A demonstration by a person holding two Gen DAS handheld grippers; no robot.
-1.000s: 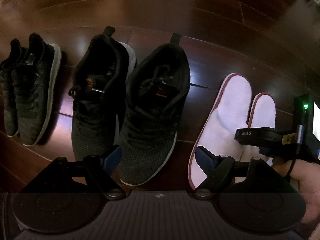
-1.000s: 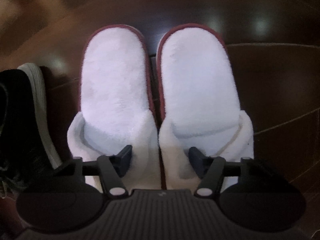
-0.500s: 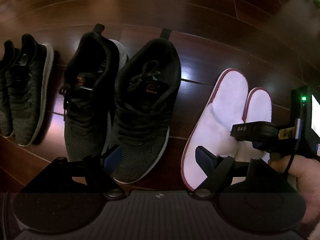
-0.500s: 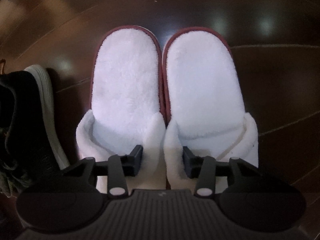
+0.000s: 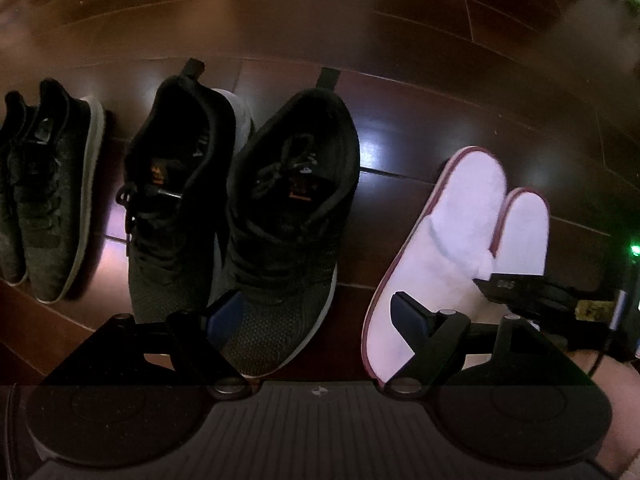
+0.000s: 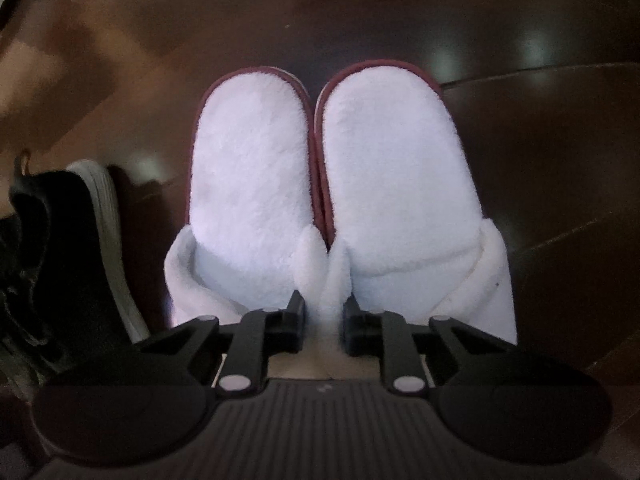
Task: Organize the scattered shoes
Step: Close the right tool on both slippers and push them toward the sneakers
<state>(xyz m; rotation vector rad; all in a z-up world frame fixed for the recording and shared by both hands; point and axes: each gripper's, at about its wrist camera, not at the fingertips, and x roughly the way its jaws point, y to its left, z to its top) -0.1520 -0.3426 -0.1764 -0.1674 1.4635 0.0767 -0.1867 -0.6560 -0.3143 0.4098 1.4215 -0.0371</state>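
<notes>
Two white fluffy slippers (image 6: 256, 184) (image 6: 396, 184) with maroon trim lie side by side on the dark wood floor. My right gripper (image 6: 325, 308) is shut on the touching inner edges of both toe bands, pinching them together. In the left wrist view the same slippers (image 5: 452, 240) sit at the right, with the right gripper (image 5: 490, 280) over their toe ends. My left gripper (image 5: 316, 312) hangs open above the toe of a black sneaker (image 5: 288, 220) and holds nothing.
The sneaker's mate (image 5: 176, 216) stands close on its left, and another dark pair (image 5: 52, 200) sits at the far left. One black sneaker (image 6: 60, 260) borders the slippers' left side. A hand (image 5: 616, 376) holds the right gripper. Bare floor (image 5: 320, 20) lies beyond the heels.
My right gripper's fingers have closed from wide open onto the slippers' inner edges, and the slippers are drawn together. The left gripper stays open, with the view shifted slightly.
</notes>
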